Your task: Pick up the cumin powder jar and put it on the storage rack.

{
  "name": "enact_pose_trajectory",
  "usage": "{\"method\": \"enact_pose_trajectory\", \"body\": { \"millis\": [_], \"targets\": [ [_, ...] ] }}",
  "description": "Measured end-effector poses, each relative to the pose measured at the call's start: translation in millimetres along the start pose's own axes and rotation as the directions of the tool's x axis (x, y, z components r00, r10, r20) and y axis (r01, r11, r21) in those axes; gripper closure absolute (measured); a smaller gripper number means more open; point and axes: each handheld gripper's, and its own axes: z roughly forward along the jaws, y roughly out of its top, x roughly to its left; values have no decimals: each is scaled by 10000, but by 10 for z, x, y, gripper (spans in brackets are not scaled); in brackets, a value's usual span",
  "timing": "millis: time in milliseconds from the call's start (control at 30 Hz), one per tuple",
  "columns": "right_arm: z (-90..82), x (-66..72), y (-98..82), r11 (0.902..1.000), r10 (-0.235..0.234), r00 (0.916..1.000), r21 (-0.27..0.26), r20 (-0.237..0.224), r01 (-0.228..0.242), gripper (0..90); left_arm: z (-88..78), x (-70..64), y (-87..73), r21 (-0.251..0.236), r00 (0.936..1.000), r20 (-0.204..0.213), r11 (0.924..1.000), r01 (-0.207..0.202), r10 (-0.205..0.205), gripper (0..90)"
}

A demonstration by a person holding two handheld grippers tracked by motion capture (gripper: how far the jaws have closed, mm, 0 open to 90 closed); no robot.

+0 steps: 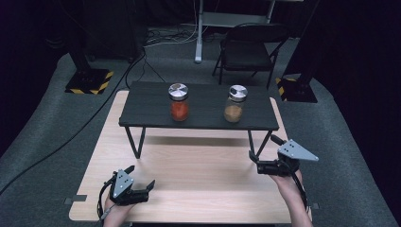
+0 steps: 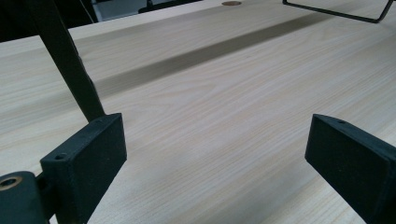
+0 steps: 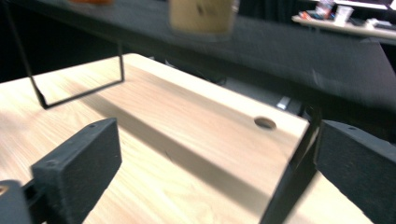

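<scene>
1. Both jars stand on the black shelf (image 1: 198, 120): red-spice jar (image 1: 178, 102) left, brown-spice jar (image 1: 235, 104) right.
2. Left tool (image 1: 142, 187) and right tool (image 1: 265, 153) gape empty over the worktop (image 1: 198, 189).
3. Placing looks done; next, likely rest or re-reach.

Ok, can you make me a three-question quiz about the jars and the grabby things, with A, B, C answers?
1. Where do the two jars stand?
A. on the small black table
B. on the floor
C. on the chair

2. What colour is the stuff in the left jar?
A. blue
B. orange-red
C. white

3. How is the right gripper?
A. shut on a jar
B. shut on nothing
C. open, holding nothing

Answers:
1 A: both the left jar and the right jar stand on the small black table.
2 B: its filling shows orange-red under the silver lid.
3 C: the right gripper has its fingers spread wide, with bare wood between them.
</scene>
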Motion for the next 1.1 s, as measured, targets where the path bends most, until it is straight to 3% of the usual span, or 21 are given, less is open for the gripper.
{"method": "enact_pose_trajectory", "body": {
  "millis": [267,367,533,733,800,867,1100],
  "targets": [
    [-94,107,-582,9997,146,9994,167,315,-152,0,-1,-3,-1,-7,10000,8,10000,3,-3,51],
    [-127,127,-764,9995,327,9986,-6,427,-327,0,-1,0,1,7,10000,17,10000,21,-21,50],
    [-155,131,-987,9978,643,9960,138,627,-653,0,-3,0,-2,-10,10000,16,10000,15,-15,50],
    [-206,155,-1156,9955,859,9930,324,807,-888,0,-2,-8,-2,-11,10000,10,10000,-50,51,51],
    [-194,165,-1164,9944,771,9929,649,909,-832,7,-6,-13,-4,-19,10000,2,10000,-71,71,52],
    [-189,160,-1166,9936,879,9918,629,930,-940,9,-7,-11,-6,-27,10000,0,10000,-40,40,52],
    [-188,203,-1165,9962,517,9942,644,946,-580,14,-7,3,-8,-36,10000,54,10000,37,-36,52]
  ]
}}
